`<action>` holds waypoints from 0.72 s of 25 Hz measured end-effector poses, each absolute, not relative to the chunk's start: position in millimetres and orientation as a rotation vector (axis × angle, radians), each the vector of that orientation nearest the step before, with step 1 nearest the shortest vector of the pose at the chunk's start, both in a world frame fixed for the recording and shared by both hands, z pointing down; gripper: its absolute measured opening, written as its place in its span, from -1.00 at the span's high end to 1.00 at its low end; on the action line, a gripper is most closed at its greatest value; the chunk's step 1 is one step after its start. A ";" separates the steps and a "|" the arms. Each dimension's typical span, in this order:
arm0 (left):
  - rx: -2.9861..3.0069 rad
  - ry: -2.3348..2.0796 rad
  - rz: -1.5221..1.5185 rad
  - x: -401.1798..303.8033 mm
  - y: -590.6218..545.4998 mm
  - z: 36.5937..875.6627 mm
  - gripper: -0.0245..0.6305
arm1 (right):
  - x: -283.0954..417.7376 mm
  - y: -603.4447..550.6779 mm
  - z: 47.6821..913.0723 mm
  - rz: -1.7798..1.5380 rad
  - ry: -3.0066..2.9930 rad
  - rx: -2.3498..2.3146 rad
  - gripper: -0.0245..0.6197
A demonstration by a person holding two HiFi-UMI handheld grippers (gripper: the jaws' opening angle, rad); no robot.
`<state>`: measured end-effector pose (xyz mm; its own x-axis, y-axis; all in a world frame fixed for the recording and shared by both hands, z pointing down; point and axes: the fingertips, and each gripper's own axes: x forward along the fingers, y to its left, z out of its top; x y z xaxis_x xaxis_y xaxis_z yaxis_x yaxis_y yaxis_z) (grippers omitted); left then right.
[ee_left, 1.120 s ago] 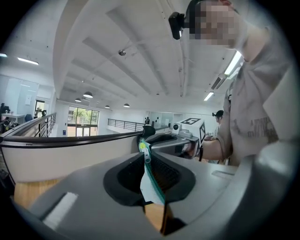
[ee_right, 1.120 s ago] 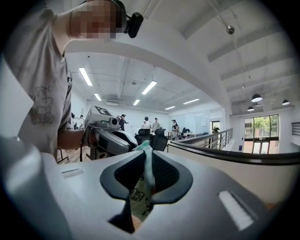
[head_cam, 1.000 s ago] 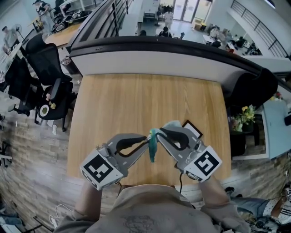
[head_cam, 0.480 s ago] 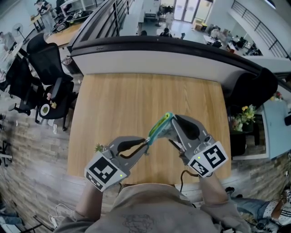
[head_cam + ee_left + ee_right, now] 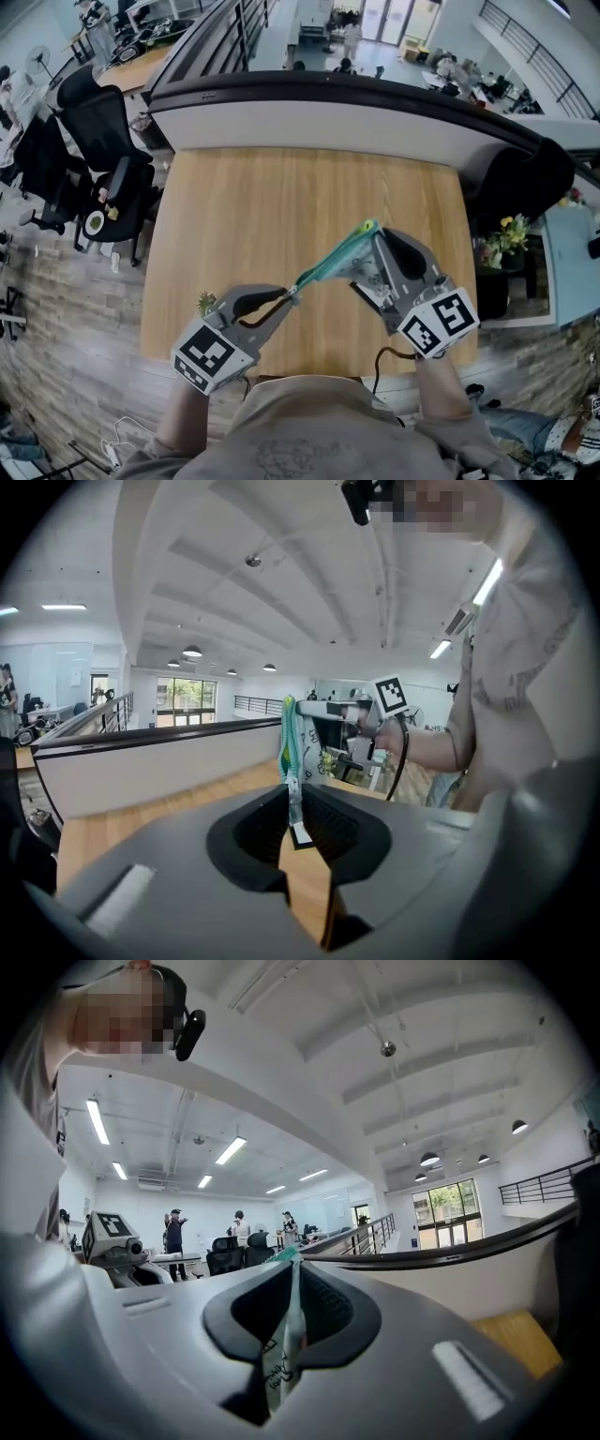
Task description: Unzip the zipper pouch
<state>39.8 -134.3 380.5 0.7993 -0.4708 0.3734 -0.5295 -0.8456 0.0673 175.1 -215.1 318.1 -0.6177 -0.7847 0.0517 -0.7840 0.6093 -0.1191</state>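
A wooden bench (image 5: pixel 281 206) lies below both pairs of tongs. The right tongs (image 5: pixel 367 251) are clamped on one end of the teal zipper pouch (image 5: pixel 336 255). The pouch hangs in the air, stretched taut between the two pairs of tongs. The left tongs (image 5: pixel 289 294) are pinched on what looks like the small zipper pull (image 5: pixel 296 829) at the pouch's other end. Holding the ends apart probably keeps the zip straight so the slider can run. Compared with a second ago, the tongs are farther apart, the right pair has moved farther out, and the pouch, then bunched between them, is drawn out long.
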 end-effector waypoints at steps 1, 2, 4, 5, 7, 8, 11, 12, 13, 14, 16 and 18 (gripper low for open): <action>2.819 -0.803 0.530 38.0 -134.6 381.4 0.79 | 173.1 -214.2 317.3 -0.204 2.815 -1.365 0.82; 2.818 -0.825 0.532 35.2 -136.0 381.2 0.78 | 171.1 -213.8 315.8 -0.197 2.815 -1.362 0.82; 2.812 -0.894 0.514 26.6 -141.8 377.7 0.76 | 169.0 -215.0 309.2 -0.171 2.805 -1.370 0.83; 2.807 -0.933 0.498 21.3 -145.7 374.7 0.70 | 169.4 -216.3 303.8 -0.152 2.795 -1.379 0.83; 2.793 -1.019 0.461 9.5 -155.2 366.2 0.67 | 171.3 -219.4 290.1 -0.109 2.771 -1.398 0.83; 2.786 -1.066 0.443 3.6 -160.8 360.9 0.67 | 172.8 -221.0 282.3 -0.089 2.759 -1.405 0.82; 2.779 -1.209 0.384 -10.3 -178.4 338.8 0.67 | 177.4 -224.1 259.5 -0.062 2.719 -1.400 0.82; 2.785 -1.255 0.355 -13.9 -183.5 329.1 0.68 | 178.2 -223.8 252.7 -0.058 2.703 -1.394 0.82; 2.794 -1.297 0.323 -17.3 -187.6 318.8 0.68 | 178.5 -222.6 246.5 -0.054 2.685 -1.387 0.82; 2.804 -1.334 0.289 -20.2 -190.7 308.0 0.72 | 178.4 -220.6 241.1 -0.050 2.666 -1.382 0.82; 2.825 -1.392 0.227 -24.1 -194.9 287.7 0.81 | 177.0 -215.2 232.0 -0.044 2.632 -1.373 0.82; 2.847 -1.430 0.181 -25.3 -197.8 271.8 0.81 | 175.7 -209.1 224.5 -0.033 2.606 -1.368 0.82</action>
